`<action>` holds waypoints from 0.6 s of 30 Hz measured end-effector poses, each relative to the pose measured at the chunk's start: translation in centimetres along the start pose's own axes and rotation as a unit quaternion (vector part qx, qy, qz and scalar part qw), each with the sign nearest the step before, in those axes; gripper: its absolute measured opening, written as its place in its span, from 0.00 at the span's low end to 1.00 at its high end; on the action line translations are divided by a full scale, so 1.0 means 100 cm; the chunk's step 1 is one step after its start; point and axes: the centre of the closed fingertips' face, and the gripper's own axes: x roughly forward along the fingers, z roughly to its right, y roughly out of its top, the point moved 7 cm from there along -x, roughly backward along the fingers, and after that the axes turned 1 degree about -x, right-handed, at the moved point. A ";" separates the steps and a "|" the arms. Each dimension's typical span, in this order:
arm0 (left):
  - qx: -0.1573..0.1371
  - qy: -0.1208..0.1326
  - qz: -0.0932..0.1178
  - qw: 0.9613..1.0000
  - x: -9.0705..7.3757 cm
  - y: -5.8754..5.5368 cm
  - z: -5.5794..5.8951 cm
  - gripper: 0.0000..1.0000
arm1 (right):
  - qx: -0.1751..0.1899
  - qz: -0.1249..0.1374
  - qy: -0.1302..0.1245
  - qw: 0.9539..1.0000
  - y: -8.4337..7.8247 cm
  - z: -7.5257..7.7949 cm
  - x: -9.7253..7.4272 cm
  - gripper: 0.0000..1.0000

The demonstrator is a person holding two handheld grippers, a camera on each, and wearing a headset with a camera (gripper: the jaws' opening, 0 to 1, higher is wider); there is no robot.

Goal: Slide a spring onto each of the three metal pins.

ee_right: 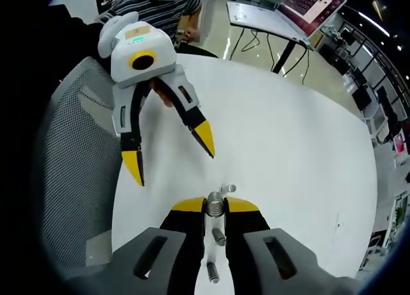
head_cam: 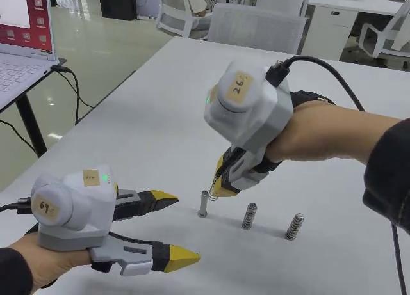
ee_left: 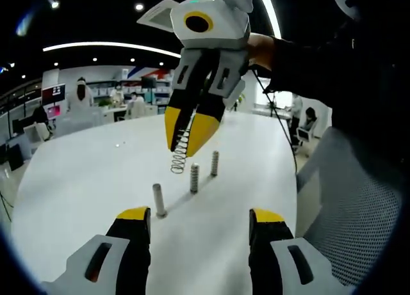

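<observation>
The third spring (ee_left: 180, 153) is pinched in the right gripper (head_cam: 218, 187) just above the one bare pin (head_cam: 203, 203), onto which it must be aligned and lowered; the left gripper (head_cam: 184, 227) is held spread nearby.

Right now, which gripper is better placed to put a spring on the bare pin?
Right. The right gripper is shut on a spring held close above the bare pin; the left gripper is open and empty, off to the side.
</observation>
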 end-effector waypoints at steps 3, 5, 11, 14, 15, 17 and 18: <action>0.000 0.000 0.000 1.000 0.000 0.000 0.000 0.58 | 0.002 0.003 0.000 1.000 0.003 0.005 0.002 0.08; 0.001 -0.001 -0.002 1.000 0.001 -0.001 0.000 0.58 | 0.003 0.001 -0.001 1.000 0.004 0.008 0.006 0.08; -0.001 -0.001 -0.002 1.000 0.001 -0.001 0.001 0.58 | 0.002 -0.008 -0.002 1.000 0.003 0.014 0.015 0.08; -0.001 -0.002 -0.004 1.000 0.001 -0.002 0.002 0.58 | 0.003 -0.012 -0.002 1.000 0.002 0.018 0.020 0.08; 0.000 -0.003 -0.005 1.000 0.001 -0.003 0.002 0.58 | 0.005 -0.012 -0.001 1.000 0.002 0.019 0.021 0.08; 0.000 -0.003 -0.005 1.000 0.001 -0.003 0.002 0.58 | 0.008 -0.011 0.000 1.000 0.002 0.021 0.023 0.08; 0.000 -0.003 -0.004 1.000 0.001 -0.002 0.002 0.58 | 0.010 -0.012 0.001 1.000 0.001 0.022 0.024 0.08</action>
